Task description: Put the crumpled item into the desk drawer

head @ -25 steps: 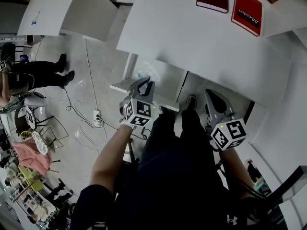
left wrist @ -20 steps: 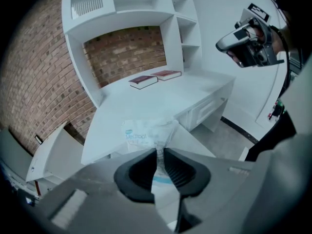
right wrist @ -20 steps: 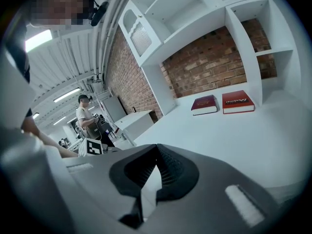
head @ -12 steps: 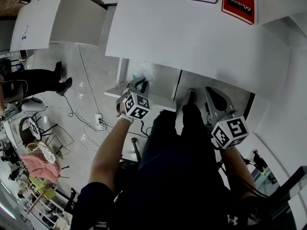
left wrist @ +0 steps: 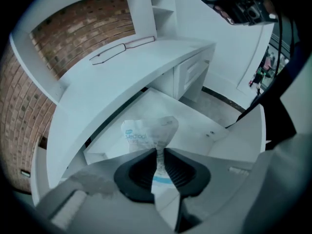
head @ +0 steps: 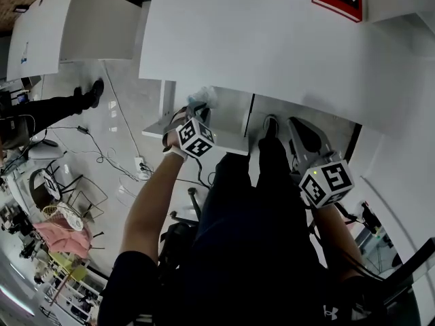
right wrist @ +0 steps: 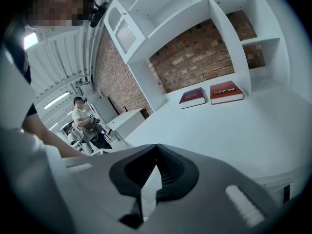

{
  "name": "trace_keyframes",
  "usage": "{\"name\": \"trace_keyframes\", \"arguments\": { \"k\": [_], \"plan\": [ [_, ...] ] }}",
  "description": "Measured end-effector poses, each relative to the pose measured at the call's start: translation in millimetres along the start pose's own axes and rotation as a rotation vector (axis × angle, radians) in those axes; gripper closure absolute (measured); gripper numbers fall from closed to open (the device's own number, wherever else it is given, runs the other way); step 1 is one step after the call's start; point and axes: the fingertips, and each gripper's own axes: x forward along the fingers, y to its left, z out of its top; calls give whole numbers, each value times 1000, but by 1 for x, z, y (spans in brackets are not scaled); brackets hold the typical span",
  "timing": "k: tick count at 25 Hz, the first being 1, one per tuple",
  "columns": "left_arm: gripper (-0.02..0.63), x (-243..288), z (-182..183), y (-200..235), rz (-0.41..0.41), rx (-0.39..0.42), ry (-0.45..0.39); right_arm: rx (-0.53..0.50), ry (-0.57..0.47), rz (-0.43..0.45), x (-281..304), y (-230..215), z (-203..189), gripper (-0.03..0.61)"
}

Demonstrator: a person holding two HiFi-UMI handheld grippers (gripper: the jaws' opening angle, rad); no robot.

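A person seen from above stands at a white table (head: 272,46) with a claw in each hand. The left claw (left wrist: 160,152) points steeply down and is clamped on a crumpled clear packet (left wrist: 148,130) with blue print. A thin fold of the packet is pinched between the dark pads, and the rest bunches out just past the tips. Directly beyond and below that claw lies the drawer (left wrist: 185,116), pulled out from under the table edge, its white bottom bare where it shows. From the head view the left claw (head: 199,112) hangs over the drawer (head: 224,143), with the packet (head: 204,97) at its tip, towards the table. Whether the packet touches the drawer bottom cannot be told. The right claw (right wrist: 156,149) has its jaws together with nothing between them. It is held apart on the other side of the person's legs, angled towards the table top (right wrist: 234,126), where two red books (right wrist: 212,94) lie far ahead of it. In the head view the right claw (head: 299,131) takes no part in the work. As a judgement, the task is well along: the drawer is open and the packet is gripped and brought over it. What is left seems to be lowering it in, opening the left claw to let go, and perhaps pushing the drawer shut.
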Motion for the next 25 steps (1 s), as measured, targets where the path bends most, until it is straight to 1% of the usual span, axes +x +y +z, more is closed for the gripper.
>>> {"name": "trace_keyframes", "arguments": {
  "k": [3,7,11,14,19,22,25],
  "plan": [
    [557,12,-3,-3,-24,58,30,11,6,-16,-1,-4,0,575],
    [557,34,-16,-14,-70,141,91,25,16,-37,-4,-11,-4,575],
    [557,53,-29,-16,-77,237,151,31,23,-53,-6,-15,-6,575],
    [557,64,-36,-20,-96,290,187,37,31,-66,-9,-19,-9,575],
    [555,81,-40,-24,-103,400,212,44,47,-87,-14,-25,-13,575],
    [555,88,-43,-25,-95,445,212,48,56,-95,-14,-27,-16,575],
    [554,90,-44,-26,-81,471,204,50,60,-94,-15,-26,-21,575]
  ]
}}
